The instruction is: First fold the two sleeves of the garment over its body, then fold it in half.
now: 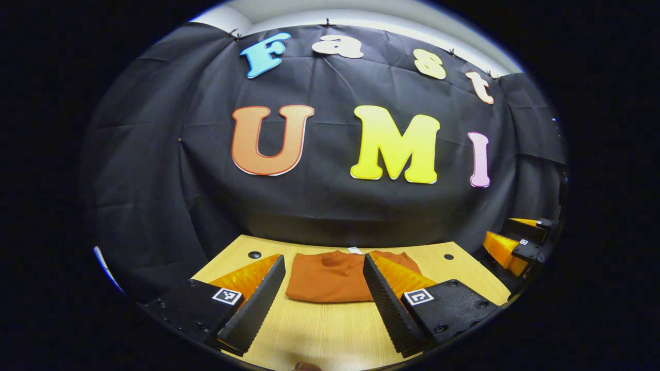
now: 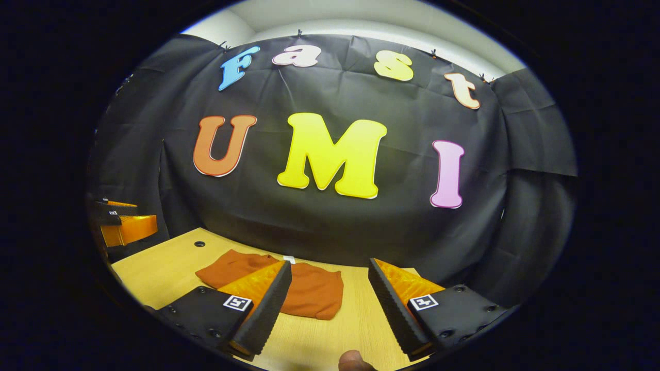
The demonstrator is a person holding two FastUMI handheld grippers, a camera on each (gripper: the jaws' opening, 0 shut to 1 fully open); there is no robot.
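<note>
A rust-orange garment (image 1: 330,281) lies folded into a compact bundle on the wooden table (image 1: 330,330), near the back wall. My left gripper (image 1: 322,265) hovers open above the table in front of it, its fingers framing the bundle without touching it. In the right gripper view the same garment (image 2: 309,291) sits left of centre, and my right gripper (image 2: 330,268) is open too, held above the table to the garment's right. The right gripper (image 1: 521,242) also shows at the far right of the left gripper view, and the left gripper (image 2: 121,221) at the far left of the right gripper view.
The table (image 2: 165,268) has a small dark hole (image 1: 254,254) near its back left corner and another hole (image 1: 448,256) at back right. Black cloth wall stands right behind the table. A fingertip (image 2: 353,360) shows at the bottom edge.
</note>
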